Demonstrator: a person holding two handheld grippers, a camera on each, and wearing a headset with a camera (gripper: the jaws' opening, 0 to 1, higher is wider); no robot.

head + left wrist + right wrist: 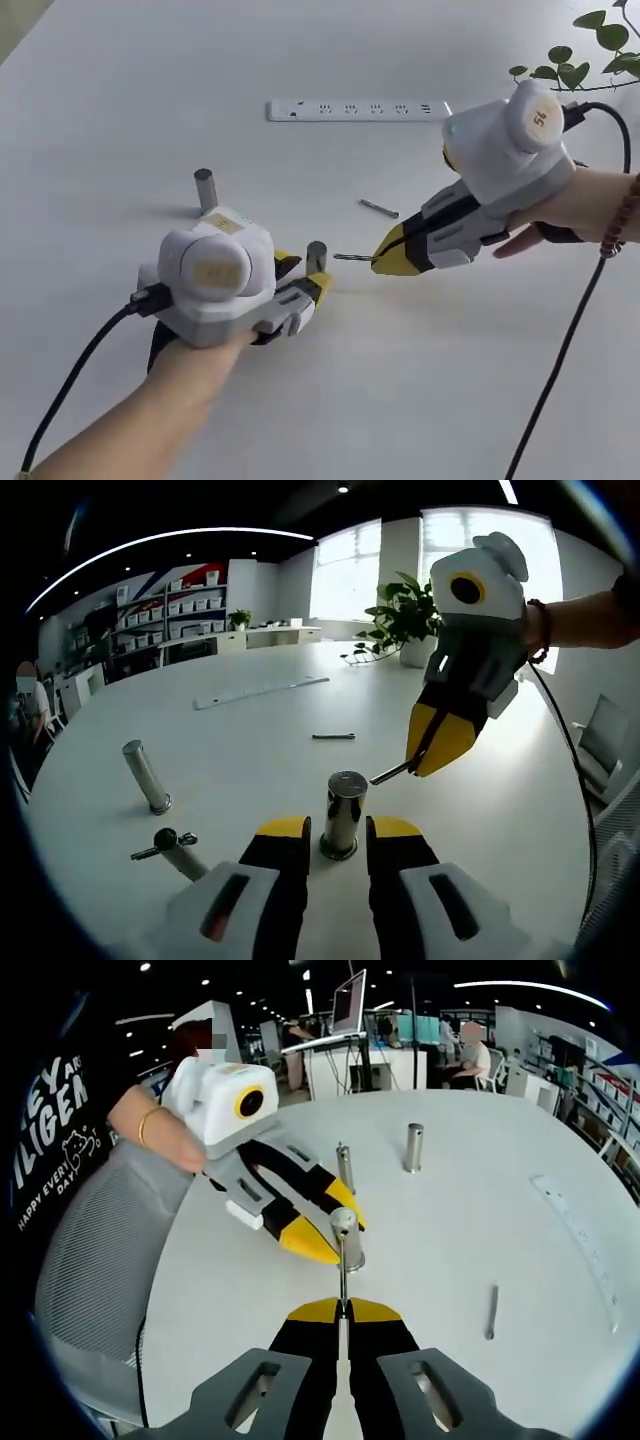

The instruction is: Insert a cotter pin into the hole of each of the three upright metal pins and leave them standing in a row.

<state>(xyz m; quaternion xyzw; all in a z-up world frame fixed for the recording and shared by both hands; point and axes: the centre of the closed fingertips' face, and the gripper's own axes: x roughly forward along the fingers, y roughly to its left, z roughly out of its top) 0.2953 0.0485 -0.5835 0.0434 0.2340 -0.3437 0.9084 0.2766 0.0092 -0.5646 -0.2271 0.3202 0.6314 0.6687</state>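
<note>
Head view: the left tool [303, 283] is clenching a short upright silver metal pin [317, 256] on the white surface [400, 380], and the right tool [383, 262] is pinching a thin grey cotter pin [354, 258] beside it.

Left gripper view: another silver pin [178, 852], already carrying a cotter pin, is standing nearby.

Right gripper view: the held cotter pin's tip is sitting just beside the clenched pin's top.

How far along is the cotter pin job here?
Done: the near pin already has a fitted cotter through it. In hand: the right tool holds a cotter just short of the middle pin, which the left tool flanks. Left: the far pin is bare, and a spare cotter lies on the table.
</note>
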